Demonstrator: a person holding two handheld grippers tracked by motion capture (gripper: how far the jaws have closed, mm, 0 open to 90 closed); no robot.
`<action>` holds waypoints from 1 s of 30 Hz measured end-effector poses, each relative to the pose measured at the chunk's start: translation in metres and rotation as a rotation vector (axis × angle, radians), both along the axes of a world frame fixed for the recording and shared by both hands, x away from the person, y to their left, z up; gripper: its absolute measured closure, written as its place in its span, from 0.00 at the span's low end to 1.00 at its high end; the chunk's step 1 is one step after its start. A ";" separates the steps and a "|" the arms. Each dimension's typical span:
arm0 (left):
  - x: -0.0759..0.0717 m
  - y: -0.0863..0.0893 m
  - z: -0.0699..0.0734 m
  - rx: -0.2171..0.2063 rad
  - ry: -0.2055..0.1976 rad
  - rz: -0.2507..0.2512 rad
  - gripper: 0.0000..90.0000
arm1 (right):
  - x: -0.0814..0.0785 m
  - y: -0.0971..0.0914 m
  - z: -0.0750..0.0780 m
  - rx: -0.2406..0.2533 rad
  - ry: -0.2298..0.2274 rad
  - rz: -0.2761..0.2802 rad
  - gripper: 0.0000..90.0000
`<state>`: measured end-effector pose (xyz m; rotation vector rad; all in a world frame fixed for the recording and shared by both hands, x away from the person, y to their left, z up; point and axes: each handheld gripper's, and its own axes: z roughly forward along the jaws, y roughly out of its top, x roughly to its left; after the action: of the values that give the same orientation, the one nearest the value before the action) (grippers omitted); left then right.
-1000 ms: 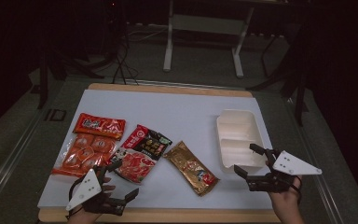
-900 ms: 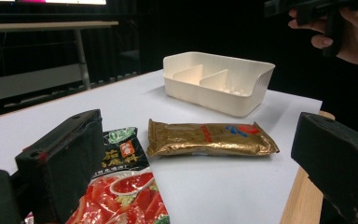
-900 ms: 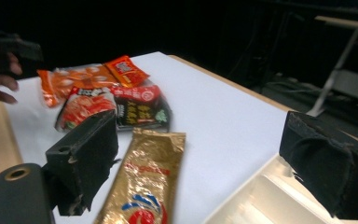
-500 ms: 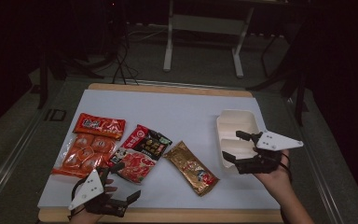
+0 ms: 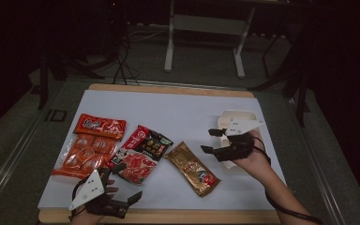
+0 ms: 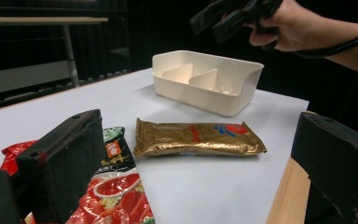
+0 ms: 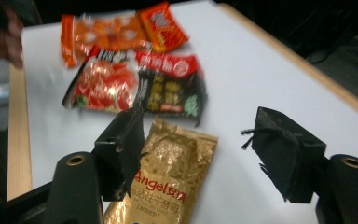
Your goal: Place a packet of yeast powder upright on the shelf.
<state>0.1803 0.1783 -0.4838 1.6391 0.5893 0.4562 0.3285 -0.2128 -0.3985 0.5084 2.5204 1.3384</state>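
Note:
A gold packet (image 5: 192, 168) (image 6: 198, 137) (image 7: 168, 177) lies on the white table top between my two grippers. My right gripper (image 5: 210, 140) (image 7: 203, 140) hovers over the left rim of a white divided tray (image 5: 236, 114) (image 6: 205, 81), pointing left at the packet. It is open, its jaws have just been closing, and nothing is between them. My left gripper (image 5: 127, 183) (image 6: 200, 163) rests at the front left edge, open wide and empty, just in front of a red tomato packet (image 5: 133, 166).
A red-and-black packet (image 5: 147, 143), an orange multipack (image 5: 82, 157) and a red-orange packet (image 5: 99, 126) lie close together at the left. The wooden table edge (image 5: 168, 216) runs along the front. A metal stand (image 5: 201, 23) is on the dark floor behind.
The right hand has moved left and away from the front edge, from beside the tray to over its left rim. Its jaws stand narrower. The left gripper has stayed put.

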 end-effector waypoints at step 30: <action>-0.003 0.002 -0.001 0.021 -0.001 0.005 0.04 | 0.076 0.070 -0.064 -0.351 0.159 0.073 0.41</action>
<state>0.1773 0.1799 -0.4844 1.6577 0.5893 0.4680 0.4048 -0.1429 -0.4625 0.4661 2.8450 0.8751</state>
